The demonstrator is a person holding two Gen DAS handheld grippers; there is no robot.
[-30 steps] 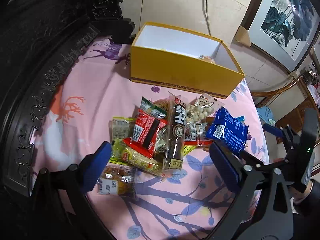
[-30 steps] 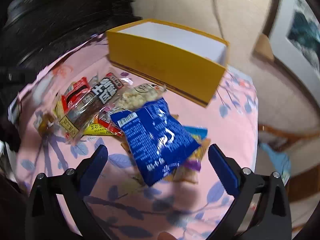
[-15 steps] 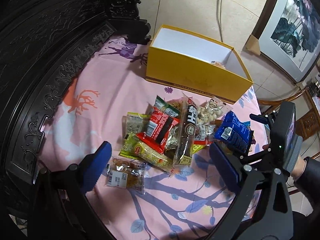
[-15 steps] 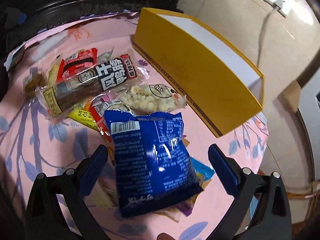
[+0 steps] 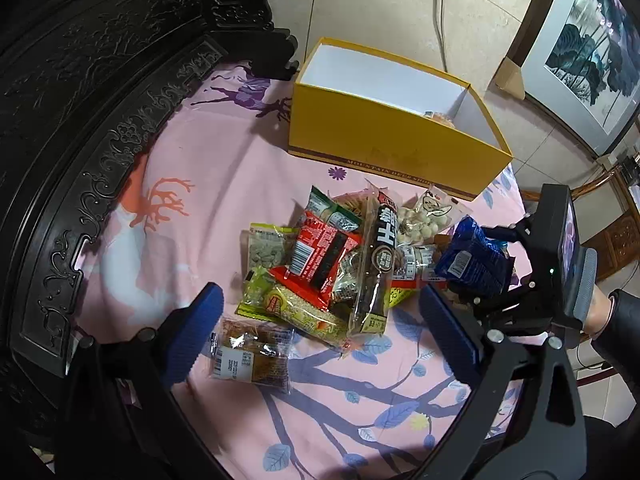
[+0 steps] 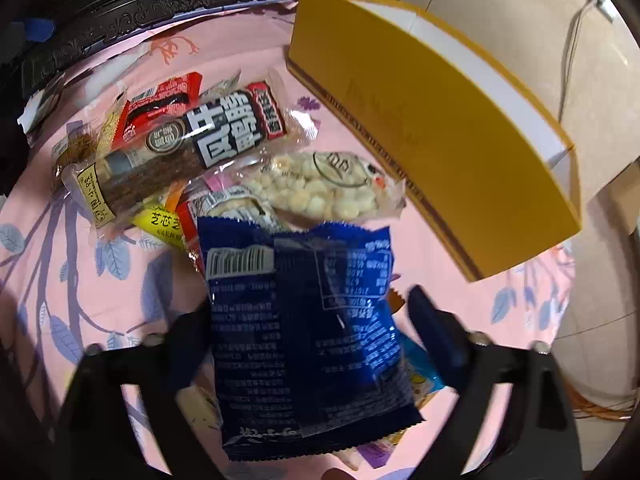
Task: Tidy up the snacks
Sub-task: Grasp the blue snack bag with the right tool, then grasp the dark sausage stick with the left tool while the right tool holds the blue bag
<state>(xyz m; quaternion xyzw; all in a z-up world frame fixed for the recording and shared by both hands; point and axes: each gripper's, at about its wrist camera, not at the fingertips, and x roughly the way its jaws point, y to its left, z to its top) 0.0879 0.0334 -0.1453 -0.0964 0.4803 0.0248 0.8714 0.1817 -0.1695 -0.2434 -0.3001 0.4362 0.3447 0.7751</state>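
A pile of snack packets lies on the pink cloth (image 5: 208, 184) in front of an open yellow box (image 5: 392, 152) (image 6: 440, 140). One snack (image 5: 440, 117) shows inside the box. My right gripper (image 6: 310, 312) (image 5: 480, 268) straddles a blue packet (image 6: 304, 320) (image 5: 468, 264) at the pile's right end. Its jaws are closing, with the packet between them and a sliver of gap at the right pad. My left gripper (image 5: 320, 332) hangs open above the near side of the pile, holding nothing. A long dark packet (image 5: 380, 264) (image 6: 180, 144) and a bag of white balls (image 5: 424, 220) (image 6: 320, 192) lie beside the blue one.
A dark carved wooden frame (image 5: 100, 160) rims the cloth on the left and far side. A brown cake packet (image 5: 252, 356) lies apart by my left finger. Tiled floor, a cable (image 5: 440, 12) and a framed painting (image 5: 588, 48) are behind the box.
My right gripper has come down and rolled over the blue packet, and its jaws have narrowed around it. My left gripper stays open and nearly still.
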